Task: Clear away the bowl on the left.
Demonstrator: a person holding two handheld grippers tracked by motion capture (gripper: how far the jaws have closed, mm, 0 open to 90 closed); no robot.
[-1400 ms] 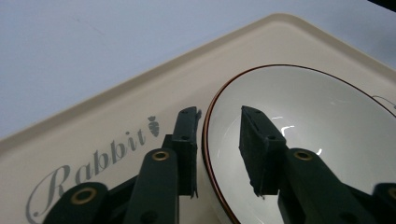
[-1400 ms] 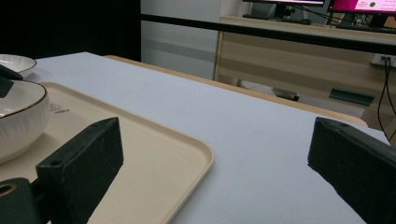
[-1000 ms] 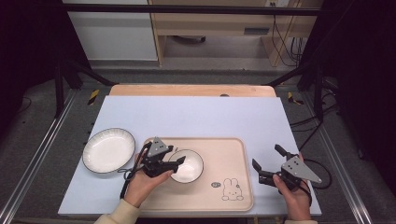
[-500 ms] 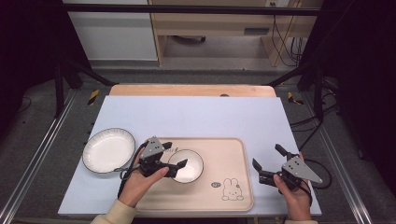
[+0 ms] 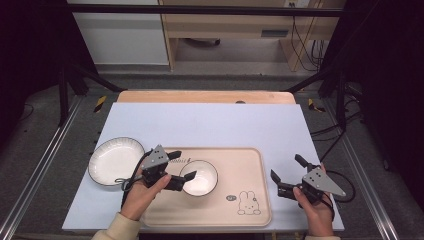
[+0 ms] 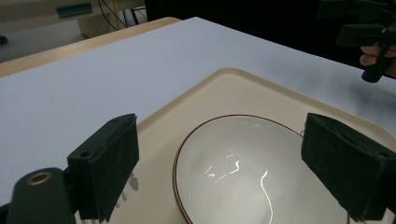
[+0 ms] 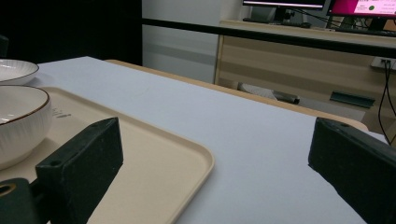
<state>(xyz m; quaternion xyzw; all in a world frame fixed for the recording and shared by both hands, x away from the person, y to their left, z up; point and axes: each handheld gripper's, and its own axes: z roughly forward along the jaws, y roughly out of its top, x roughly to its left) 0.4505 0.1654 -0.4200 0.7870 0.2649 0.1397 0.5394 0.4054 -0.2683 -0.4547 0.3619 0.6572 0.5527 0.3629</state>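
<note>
The left tongs (image 5: 181,165) stand wide apart over the beige tray (image 5: 250,212), their jaws splayed to either side of the small white bowl (image 5: 201,178) with nothing gripped; in the left gripper view the left tongs (image 6: 219,168) frame the bowl (image 6: 243,172), whose thin brown rim and glossy inside sit between the two black jaws, neither jaw clearly touching it. The left hand (image 5: 142,192) holds these tongs from the tray's left edge, a cream sleeve (image 5: 116,229) behind it.

The right tongs (image 5: 287,168) are also spread wide and empty, held by the right hand (image 5: 315,210) just off the tray's right edge above the pale blue table (image 5: 215,125); in the right gripper view the right tongs (image 7: 210,163) look across the tray's rounded corner (image 7: 187,158) toward the bowl (image 7: 21,121) at the left.

The bowl rests inside the tray, in its left half; a rabbit drawing (image 5: 245,203) marks the tray's front right part. A larger white plate (image 5: 115,161) with a ribbed rim lies on the table just left of the tray, apart from it. Beyond the table's far edge of bare wood (image 5: 205,96) stands a light wooden desk (image 5: 240,25) with cables (image 5: 305,35) hanging at its right.
</note>
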